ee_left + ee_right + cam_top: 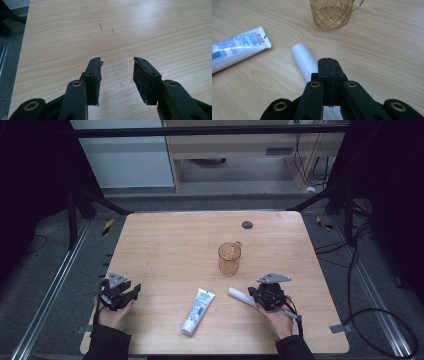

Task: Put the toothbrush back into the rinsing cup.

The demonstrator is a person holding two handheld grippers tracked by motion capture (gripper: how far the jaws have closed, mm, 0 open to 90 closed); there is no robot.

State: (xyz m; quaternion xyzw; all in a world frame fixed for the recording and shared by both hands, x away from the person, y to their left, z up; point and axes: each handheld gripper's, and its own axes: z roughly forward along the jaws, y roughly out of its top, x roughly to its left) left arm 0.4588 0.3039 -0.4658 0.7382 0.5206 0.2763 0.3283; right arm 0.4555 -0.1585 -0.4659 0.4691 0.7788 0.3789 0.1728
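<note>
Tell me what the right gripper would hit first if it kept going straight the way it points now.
Probably the amber patterned glass mug: the right gripper, jaws shut, aims up the wooden table almost straight at it. The white cylindrical stick lies under and just left of the jaws, so it might brush that first; depth is unclear.

Both grippers, left gripper (131,292) and right gripper (252,295), are black with brass-ringed pivots and grey triangular top plates; the sleeves are dark.

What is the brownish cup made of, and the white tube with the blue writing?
The cup looks like amber see-through glass or hard plastic: the table shows through its diamond-cut wall. The toothpaste tube looks like soft glossy plastic, with one end pressed flat.
</note>
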